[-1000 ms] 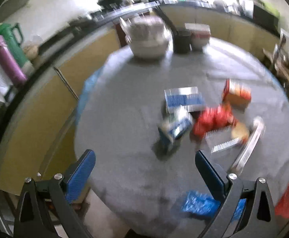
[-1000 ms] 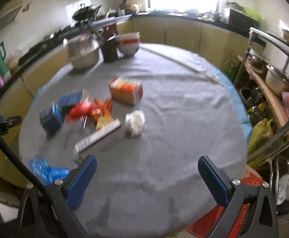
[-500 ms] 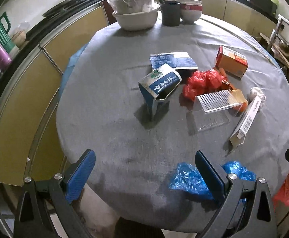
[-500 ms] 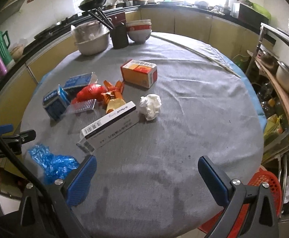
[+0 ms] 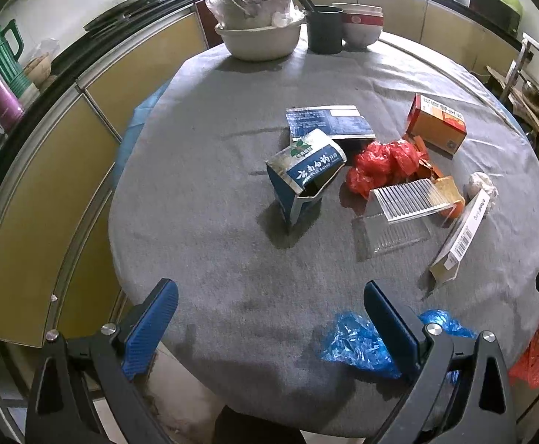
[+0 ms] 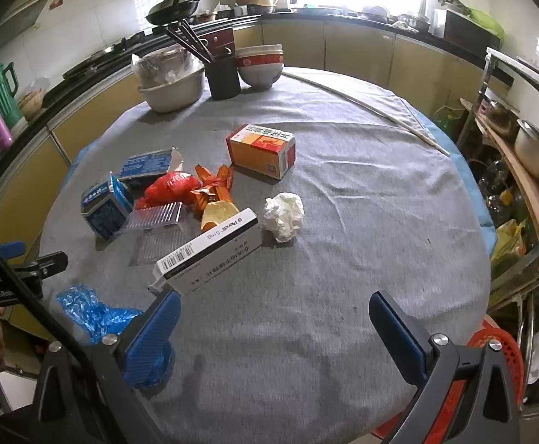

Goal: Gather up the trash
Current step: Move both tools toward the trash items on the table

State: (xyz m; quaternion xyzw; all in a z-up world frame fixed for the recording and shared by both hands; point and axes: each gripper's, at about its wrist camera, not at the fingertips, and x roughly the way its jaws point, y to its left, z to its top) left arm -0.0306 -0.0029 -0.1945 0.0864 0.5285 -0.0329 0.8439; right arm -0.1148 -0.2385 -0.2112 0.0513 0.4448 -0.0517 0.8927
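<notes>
While both grippers hover above the near edge, the scene reads as follows.
Round table (image 6: 362,192): covered by a grey cloth; trash lies in a cluster on its left half.
Basin (image 6: 175,87), black cup (image 6: 225,76), stacked bowls (image 6: 260,63): at the far edge, side by side.
Red basket (image 6: 501,355): below the near right rim of the table.
Left gripper (image 5: 269,318): jaws wide apart, holding nothing.
Right gripper (image 6: 275,320): jaws wide apart, holding nothing.
White carton (image 6: 206,251): long, lying flat, nearest the right gripper.
Orange box (image 6: 260,150): farthest of the trash.
Blue open box (image 5: 303,175): tilted, left of the red bag (image 5: 380,164).
Clear plastic tray (image 5: 399,211): just beside the white carton.
Blue plastic bag (image 5: 358,340): crumpled at the near edge, partly behind the left gripper's right finger.
Paper ball (image 6: 283,215): right of the white carton.
</notes>
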